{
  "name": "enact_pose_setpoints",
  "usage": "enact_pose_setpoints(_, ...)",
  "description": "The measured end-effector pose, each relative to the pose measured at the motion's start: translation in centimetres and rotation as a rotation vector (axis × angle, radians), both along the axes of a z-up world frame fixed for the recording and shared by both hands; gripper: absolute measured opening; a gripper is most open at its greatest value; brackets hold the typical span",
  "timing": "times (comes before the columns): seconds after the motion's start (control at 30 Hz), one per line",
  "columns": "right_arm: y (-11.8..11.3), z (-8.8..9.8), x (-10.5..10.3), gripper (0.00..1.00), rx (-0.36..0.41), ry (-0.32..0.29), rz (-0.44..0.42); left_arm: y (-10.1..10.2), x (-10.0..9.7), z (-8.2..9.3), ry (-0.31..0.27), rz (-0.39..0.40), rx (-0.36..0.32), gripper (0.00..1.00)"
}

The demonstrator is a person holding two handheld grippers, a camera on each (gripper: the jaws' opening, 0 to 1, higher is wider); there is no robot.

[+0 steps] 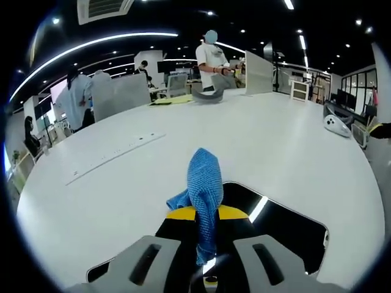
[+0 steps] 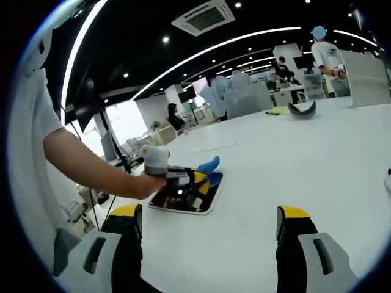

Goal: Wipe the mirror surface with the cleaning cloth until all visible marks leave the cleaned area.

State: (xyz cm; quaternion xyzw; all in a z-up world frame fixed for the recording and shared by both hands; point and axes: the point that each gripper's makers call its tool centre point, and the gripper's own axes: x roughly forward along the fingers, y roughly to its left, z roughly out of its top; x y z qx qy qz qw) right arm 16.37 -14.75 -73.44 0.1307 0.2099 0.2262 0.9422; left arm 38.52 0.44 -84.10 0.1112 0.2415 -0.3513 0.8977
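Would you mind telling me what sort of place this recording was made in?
Probably an open-plan office or lab: a large white table, ceiling strip lights with an air-conditioning vent, and people at desks behind partition screens.

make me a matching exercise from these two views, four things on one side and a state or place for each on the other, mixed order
Things:
1. cleaning cloth
2. mirror
3. right gripper
4. left gripper

States or places:
A. lies flat on the white table
B. jaws wide apart, nothing between them
C. blue, pinched between two jaws
D. shut, held over the mirror

Pairs: 1-C, 2-A, 3-B, 4-D
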Motion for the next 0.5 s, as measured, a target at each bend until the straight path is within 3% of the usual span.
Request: enact_pose_setpoints(0.5, 0.04, 0.07, 0.04, 0.90, -0.001, -0.001, -0.001, 0.25, -0.09, 0.07, 0.000, 0.026, 0.009, 0.07)
